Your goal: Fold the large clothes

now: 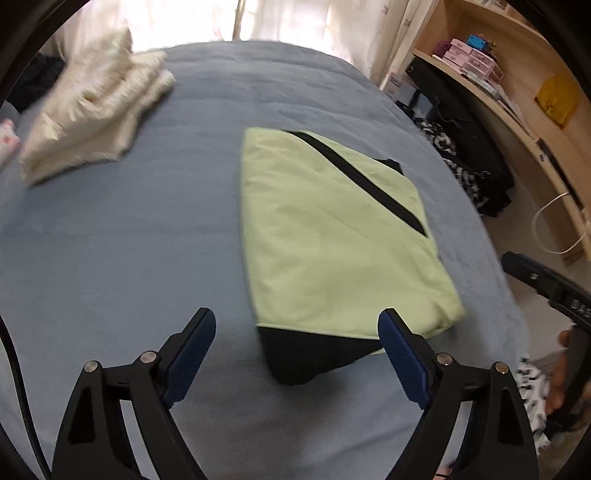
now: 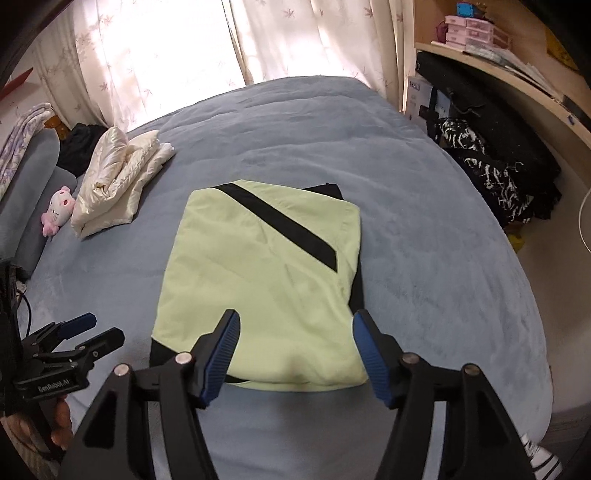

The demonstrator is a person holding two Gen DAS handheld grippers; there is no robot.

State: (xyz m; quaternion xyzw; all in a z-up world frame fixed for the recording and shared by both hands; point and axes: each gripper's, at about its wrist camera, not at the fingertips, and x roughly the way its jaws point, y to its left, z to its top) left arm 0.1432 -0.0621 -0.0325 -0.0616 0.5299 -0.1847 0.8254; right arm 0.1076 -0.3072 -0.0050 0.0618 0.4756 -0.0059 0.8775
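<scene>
The light green garment (image 2: 258, 273), folded into a rough rectangle w/ a black diagonal stripe (image 2: 280, 225) across its top face and black fabric showing at the near-left corner and along the right edge, lies flat at approx. the middle of the blue bed (image 2: 424, 229). Left gripper (image 1: 297, 330) hangs above the garment's near end, jaws wide apart, nothing between the blue pads (image 1: 194, 354); no contact w/ the fabric visible. Right gripper (image 2: 295, 334) is also above the near edge of the garment, jaws apart, pads clear of the cloth, nothing clamped. In the right wrist view the left gripper shows at the lower left, off the garment's left side, w/ a hand (image 2: 55, 424) on its handle. In the left wrist view the right gripper's black body sits at the far right edge, fingers on it partly visible. A folded cream jacket (image 2: 118, 184) lies near the bed's far-left corner, well apart from the green garment, w/ a small pink-and-white plush toy (image 2: 59, 210) just beside it. Curtains (image 2: 177, 55) hang behind the bed. A wooden shelf unit (image 2: 517, 70) w/ pink boxes (image 2: 472, 33) stands to the right, dark black-and-white clothes (image 2: 480, 166) piled below it.
</scene>
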